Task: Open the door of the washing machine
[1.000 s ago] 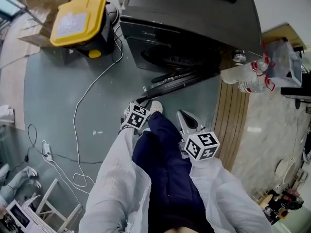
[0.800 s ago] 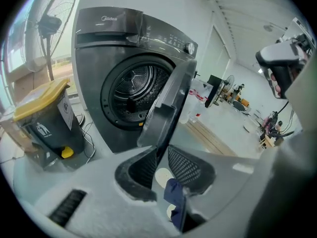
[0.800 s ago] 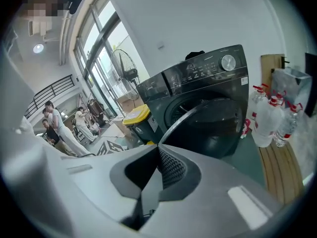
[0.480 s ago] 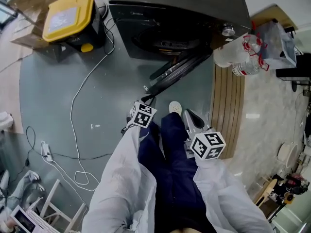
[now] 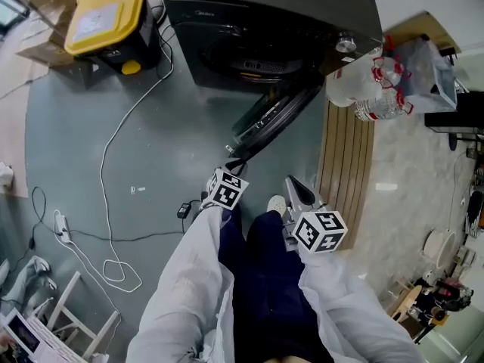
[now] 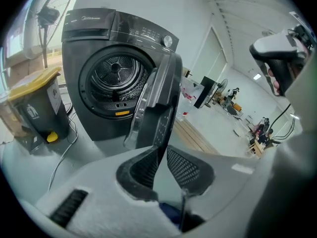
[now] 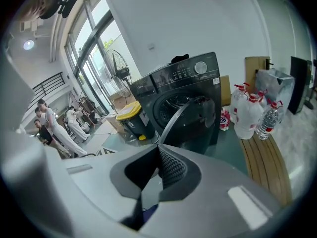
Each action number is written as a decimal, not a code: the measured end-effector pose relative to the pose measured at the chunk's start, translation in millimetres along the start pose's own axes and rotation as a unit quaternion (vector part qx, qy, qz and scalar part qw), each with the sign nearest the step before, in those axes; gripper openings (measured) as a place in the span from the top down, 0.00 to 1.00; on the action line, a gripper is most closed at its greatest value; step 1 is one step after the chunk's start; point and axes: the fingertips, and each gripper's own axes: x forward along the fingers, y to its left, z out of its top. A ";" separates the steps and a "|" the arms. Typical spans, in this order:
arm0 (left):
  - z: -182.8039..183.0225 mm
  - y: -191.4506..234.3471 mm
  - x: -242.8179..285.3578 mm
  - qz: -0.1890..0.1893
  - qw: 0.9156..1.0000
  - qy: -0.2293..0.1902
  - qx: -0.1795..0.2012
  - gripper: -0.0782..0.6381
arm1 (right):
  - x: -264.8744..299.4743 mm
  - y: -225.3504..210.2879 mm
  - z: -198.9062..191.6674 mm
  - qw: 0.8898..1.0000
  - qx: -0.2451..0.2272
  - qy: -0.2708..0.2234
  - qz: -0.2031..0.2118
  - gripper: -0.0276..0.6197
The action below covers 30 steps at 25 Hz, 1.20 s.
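Against a white wall (image 7: 173, 19) stands the dark washer (image 5: 249, 21), on a smooth grey-green floor (image 5: 151, 112); its door (image 5: 276, 116) is already open, hinged at the washer's right and swung out into the room, so that the drum (image 6: 116, 81) shows bare behind it; the left gripper view shows the door nearly edge-on.

Left gripper (image 6: 162, 151) points at the door's free edge but is clear of it; its jaws are closing, with only a narrow slit between the pads (image 6: 183, 167) and nothing in it; right gripper (image 7: 158, 150) is held beside it, next to blue trousers (image 5: 265, 278); its jaw tips meet and it has hold of nothing.

Left of the washer in the head view sits a black bin (image 5: 106, 21) with a yellow lid, cardboard boxes (image 5: 34, 10) just beside it; a white cable (image 5: 113, 150) runs from there in loose loops across the floor; on the washer's other side the floor gives way to a strip of wooden slats (image 5: 348, 172), then to pale polished stone (image 5: 423, 195); big water bottles (image 5: 363, 89) with red caps stand at the head of the slats, near the washer's corner.

The room is large and bright; tall windows (image 7: 94, 48) fill the wall beyond the bin; a standing fan (image 7: 115, 61) is before them; people (image 7: 49, 125) in white stand far off.
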 end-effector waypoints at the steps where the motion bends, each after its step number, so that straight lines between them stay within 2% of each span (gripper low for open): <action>1: -1.8 -7.2 2.2 0.000 1.000 -0.001 0.001 0.81 | -2.9 -4.7 -3.2 1.000 -0.001 0.002 0.003 0.95; 12: -10.8 -81.0 28.8 0.046 0.999 -0.015 -0.020 0.82 | -54.5 -68.1 -25.2 0.998 -0.041 0.024 0.051 0.95; 20: -13.0 -143.6 55.5 0.058 0.997 -0.025 -0.034 0.82 | -93.6 -111.9 -36.2 0.995 -0.062 0.026 0.074 0.95; 24: -10.5 -171.9 68.7 0.056 0.997 -0.030 -0.039 0.82 | -110.0 -132.4 -44.4 0.995 -0.061 0.027 0.072 0.95; 30: -3.1 -210.7 92.7 0.031 0.998 -0.037 -0.034 0.82 | -126.2 -163.9 -53.0 0.997 -0.044 0.024 0.055 0.95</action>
